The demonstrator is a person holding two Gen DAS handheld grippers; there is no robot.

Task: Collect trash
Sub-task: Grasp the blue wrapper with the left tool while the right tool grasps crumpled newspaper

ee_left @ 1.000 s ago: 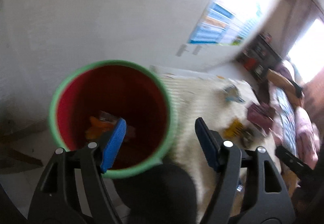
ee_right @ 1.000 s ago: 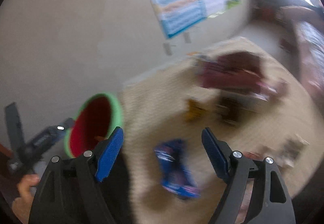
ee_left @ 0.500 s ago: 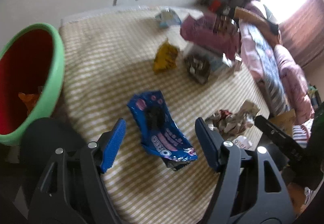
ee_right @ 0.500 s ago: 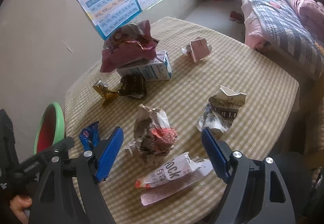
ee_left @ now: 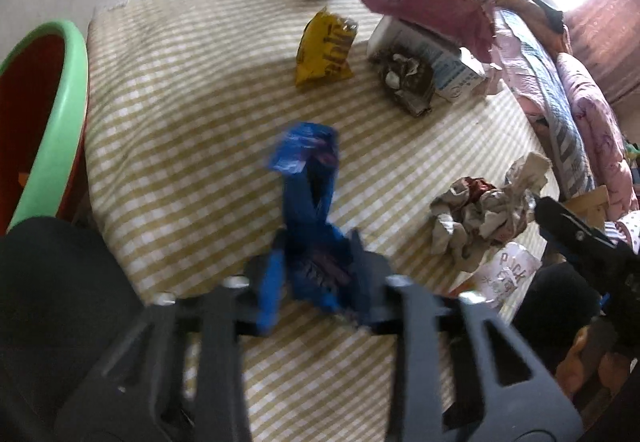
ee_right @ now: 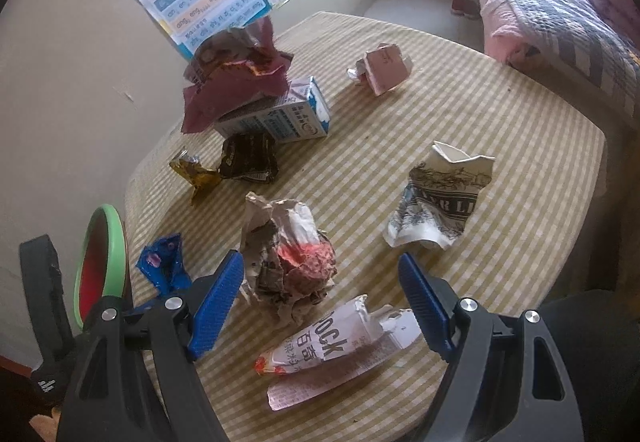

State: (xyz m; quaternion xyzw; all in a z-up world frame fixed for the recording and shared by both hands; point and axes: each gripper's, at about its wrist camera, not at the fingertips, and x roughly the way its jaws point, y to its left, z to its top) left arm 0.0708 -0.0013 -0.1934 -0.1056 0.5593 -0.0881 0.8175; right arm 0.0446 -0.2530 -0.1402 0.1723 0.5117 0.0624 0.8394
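Observation:
A blue snack wrapper (ee_left: 308,178) stands crumpled on the checked tablecloth (ee_left: 192,114). My left gripper (ee_left: 316,278) has its jaws closing on the wrapper's lower end, and the blue pads press on it from both sides. The same wrapper (ee_right: 164,262) shows at the left of the right wrist view. A red bin with a green rim (ee_left: 60,82) stands off the table's left edge. My right gripper (ee_right: 320,266) hangs open over a crumpled paper ball (ee_right: 288,258) and a white torn packet (ee_right: 332,350), touching neither.
More trash lies on the table: a yellow packet (ee_left: 324,50), a dark wrapper (ee_right: 248,158), a milk carton (ee_right: 280,118) under a maroon bag (ee_right: 236,78), a pink wrapper (ee_right: 384,68), a crushed paper cup (ee_right: 440,198). A bed (ee_right: 560,2) stands beyond.
My left gripper swung from over the bin to the table, came down on the blue wrapper and closed on it, bunching it up. My right gripper settled over the paper ball, still open.

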